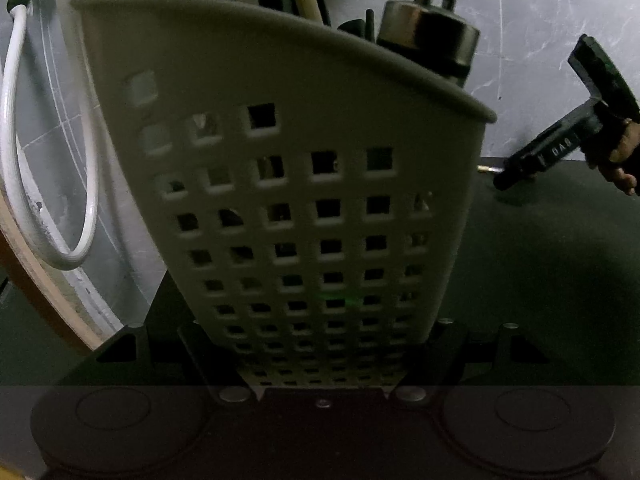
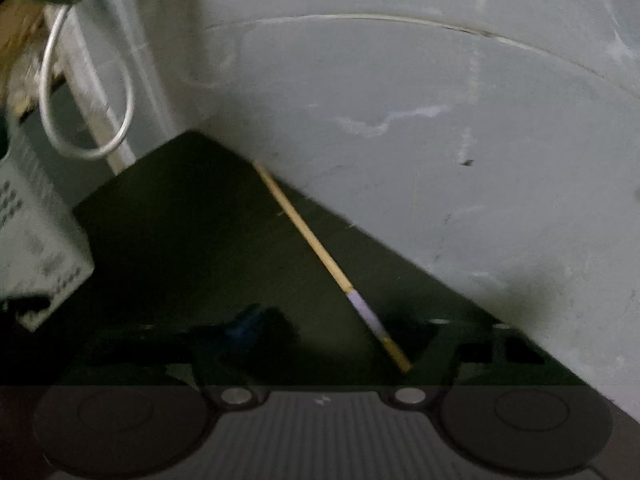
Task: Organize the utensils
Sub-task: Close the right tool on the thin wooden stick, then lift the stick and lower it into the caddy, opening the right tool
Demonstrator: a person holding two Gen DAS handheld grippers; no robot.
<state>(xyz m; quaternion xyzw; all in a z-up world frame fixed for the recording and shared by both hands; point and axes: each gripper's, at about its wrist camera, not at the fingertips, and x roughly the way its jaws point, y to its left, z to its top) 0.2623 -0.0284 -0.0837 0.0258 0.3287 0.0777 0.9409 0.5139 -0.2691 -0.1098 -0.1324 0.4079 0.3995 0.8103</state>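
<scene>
Dark counter (image 2: 192,216) with white perforated utensil basket (image 1: 304,184) and one loose chopstick (image 2: 320,254).

Basket: clamped between the left claw (image 1: 320,356), holding a wooden handle and a metal utensil upright. Chopstick: wooden, pale purple band, lying on the counter by the wall; its near end sits between the right claw (image 2: 320,354) fingers, which are not seen pressing it. White cable loop (image 1: 52,184): hanging left of basket.

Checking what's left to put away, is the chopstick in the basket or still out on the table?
Out. The chopstick lies flat on the dark table, apart from the white basket.
</scene>
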